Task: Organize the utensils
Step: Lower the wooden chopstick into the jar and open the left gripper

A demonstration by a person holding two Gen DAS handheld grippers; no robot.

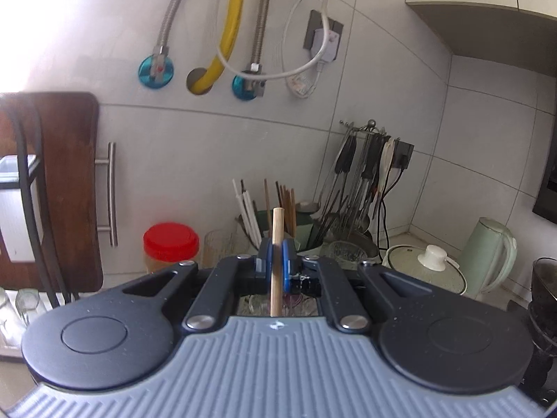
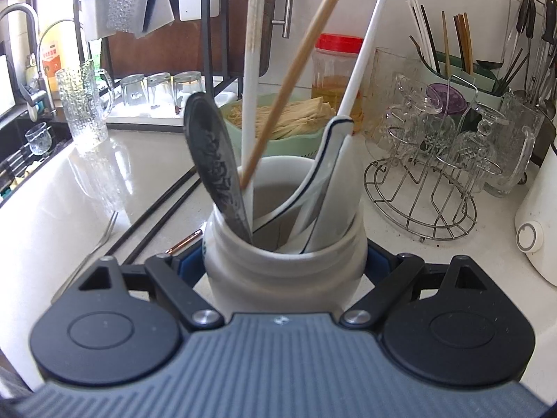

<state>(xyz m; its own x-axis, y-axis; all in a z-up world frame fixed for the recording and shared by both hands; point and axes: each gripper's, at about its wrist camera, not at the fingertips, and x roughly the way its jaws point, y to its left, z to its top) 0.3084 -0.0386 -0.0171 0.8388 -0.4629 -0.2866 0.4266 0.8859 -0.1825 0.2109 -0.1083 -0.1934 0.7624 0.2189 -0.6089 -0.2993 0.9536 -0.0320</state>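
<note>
My left gripper (image 1: 275,254) is shut on a light wooden chopstick (image 1: 277,230), which stands upright between the blue pads (image 1: 286,261) and runs down past them. In the right wrist view a white ceramic jar (image 2: 285,278) sits between my right gripper's (image 2: 283,264) wide-set blue pads (image 2: 189,264), which press on its sides. The jar holds a dark grey spoon (image 2: 212,160), a white spoon with a blue rim (image 2: 334,160), a white chopstick (image 2: 362,52), a wooden chopstick (image 2: 299,69) and a pale handle (image 2: 252,69). On the counter to the left lie two black chopsticks (image 2: 156,216) and a fork (image 2: 94,250).
A wire rack of upturned glasses (image 2: 428,174) stands right of the jar, a green bowl (image 2: 278,118) and a red-lidded jar (image 2: 336,66) behind it. A green caddy of chopsticks (image 2: 452,69) stands in the corner by hanging utensils (image 1: 362,181). A glass mug (image 2: 83,104) and the sink are left.
</note>
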